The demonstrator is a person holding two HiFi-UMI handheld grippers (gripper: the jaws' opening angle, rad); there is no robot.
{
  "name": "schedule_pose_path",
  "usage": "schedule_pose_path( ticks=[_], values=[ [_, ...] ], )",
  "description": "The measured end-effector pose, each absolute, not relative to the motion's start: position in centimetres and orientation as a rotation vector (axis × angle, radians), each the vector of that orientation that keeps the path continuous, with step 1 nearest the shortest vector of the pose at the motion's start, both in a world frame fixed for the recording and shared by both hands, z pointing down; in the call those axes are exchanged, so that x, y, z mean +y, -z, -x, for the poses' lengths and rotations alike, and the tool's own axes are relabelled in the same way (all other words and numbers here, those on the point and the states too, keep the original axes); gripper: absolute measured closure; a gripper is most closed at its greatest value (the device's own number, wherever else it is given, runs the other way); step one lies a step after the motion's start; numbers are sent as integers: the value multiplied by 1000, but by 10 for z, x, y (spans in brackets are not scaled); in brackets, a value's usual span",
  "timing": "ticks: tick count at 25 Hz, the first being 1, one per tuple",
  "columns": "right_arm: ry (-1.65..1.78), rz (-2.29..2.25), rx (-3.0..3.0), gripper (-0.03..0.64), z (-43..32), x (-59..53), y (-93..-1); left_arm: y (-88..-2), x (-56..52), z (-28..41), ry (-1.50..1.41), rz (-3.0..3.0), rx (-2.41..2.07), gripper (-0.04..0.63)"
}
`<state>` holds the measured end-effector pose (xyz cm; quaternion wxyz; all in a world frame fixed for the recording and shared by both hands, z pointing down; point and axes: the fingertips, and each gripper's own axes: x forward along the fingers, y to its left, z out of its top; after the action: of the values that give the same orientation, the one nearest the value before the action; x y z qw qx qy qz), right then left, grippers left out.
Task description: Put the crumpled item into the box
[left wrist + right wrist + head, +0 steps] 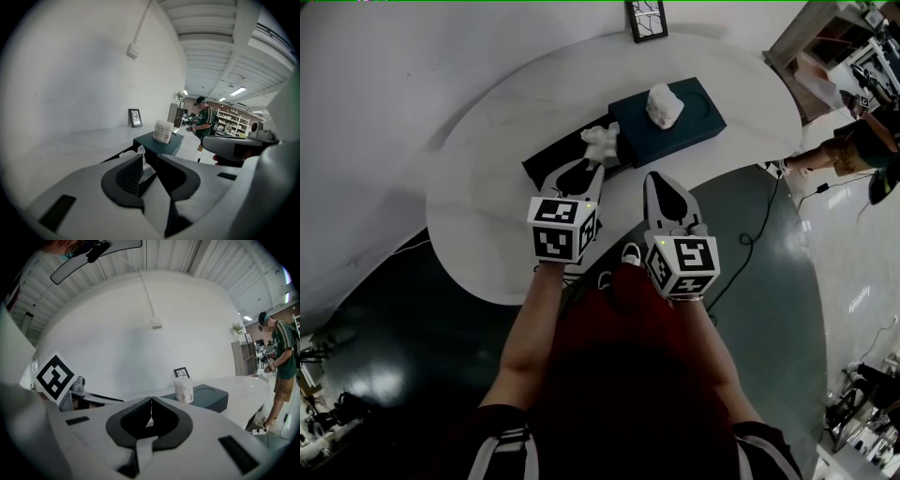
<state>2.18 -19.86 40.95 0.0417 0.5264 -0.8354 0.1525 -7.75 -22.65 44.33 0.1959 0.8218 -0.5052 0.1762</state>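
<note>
The crumpled white paper (600, 142) sits at the near end of a flat black box (546, 162) on the white table (478, 216). My left gripper (593, 161) reaches it. In the left gripper view the paper (139, 153) fills the narrow gap between the jaws of the left gripper (149, 161), and both pads touch it. A dark teal box (698, 122) with a white jar (664, 105) on top stands just behind. My right gripper (661, 178) hovers beside the left one, shut and empty; its own view shows the right gripper (151, 401) with its jaws meeting.
A small framed picture (646, 19) stands at the table's far edge against the wall. A person (853, 150) stands on the floor to the right, and a cable (764, 220) trails there. The table's curved near edge is right below my grippers.
</note>
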Motion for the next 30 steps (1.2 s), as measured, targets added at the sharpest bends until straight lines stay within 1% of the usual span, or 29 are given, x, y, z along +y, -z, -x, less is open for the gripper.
schedule_pose_path(
  ticks=[30],
  values=[
    [-377,-1598,-2612,601,-4,-109,-383,-391,-122,106,-325,-2383,-1513,535]
  ],
)
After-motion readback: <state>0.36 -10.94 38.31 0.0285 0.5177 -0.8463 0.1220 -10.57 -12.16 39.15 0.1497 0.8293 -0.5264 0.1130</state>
